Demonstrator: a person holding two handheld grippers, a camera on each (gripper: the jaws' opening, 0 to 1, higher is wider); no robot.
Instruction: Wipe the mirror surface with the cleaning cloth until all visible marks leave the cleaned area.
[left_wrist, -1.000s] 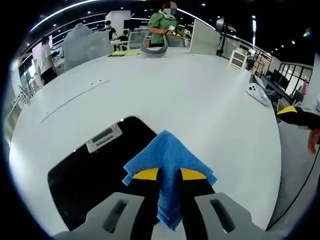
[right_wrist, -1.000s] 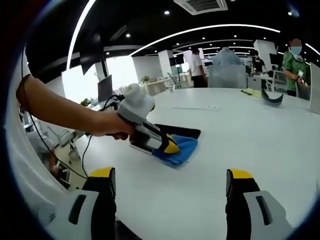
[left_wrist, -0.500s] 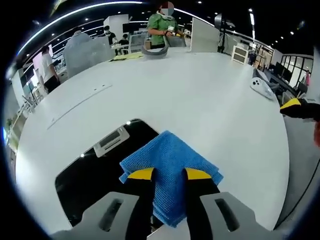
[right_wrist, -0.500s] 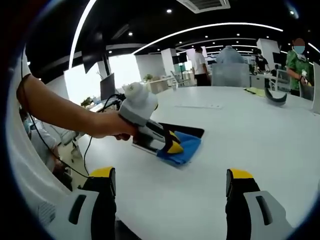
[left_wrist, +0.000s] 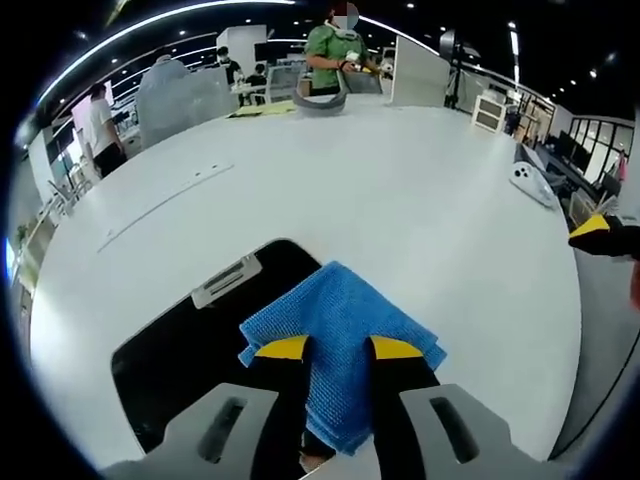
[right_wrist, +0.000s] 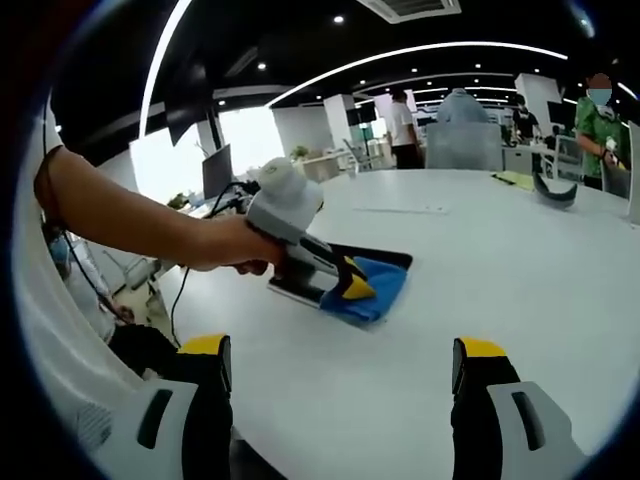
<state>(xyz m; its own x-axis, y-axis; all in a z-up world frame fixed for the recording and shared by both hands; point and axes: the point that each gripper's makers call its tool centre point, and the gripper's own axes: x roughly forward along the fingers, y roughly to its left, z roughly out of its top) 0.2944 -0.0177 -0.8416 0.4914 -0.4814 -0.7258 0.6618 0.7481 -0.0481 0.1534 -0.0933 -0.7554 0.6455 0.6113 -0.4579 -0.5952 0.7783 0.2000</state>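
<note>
Wiping in progress on a wide white table (left_wrist: 420, 200), seen from two handheld grippers. Left gripper (left_wrist: 338, 350) clamped on a folded blue microfibre cloth (left_wrist: 345, 325), jaws narrow with the fabric pinched between the yellow tips and spilling forward. Cloth pressed at the right end of a dark rectangular mirror (left_wrist: 190, 350) lying flat on the table, covering that corner and overhanging onto the white surface. Remaining mirror surface exposed to the left, dark and glossy, reflecting a ceiling fitting; marks too faint to tell from this angle. In the right gripper view, same left gripper (right_wrist: 350, 283) held in a person's hand (right_wrist: 235, 245), cloth (right_wrist: 370, 290) beneath it on the mirror (right_wrist: 385, 257). Right gripper (right_wrist: 340, 370) held off well apart from the mirror, above bare table, jaws spread wide and empty. Judged as partway: one end under the cloth, most of the glass likely left to cover. People and desks far behind.
</note>
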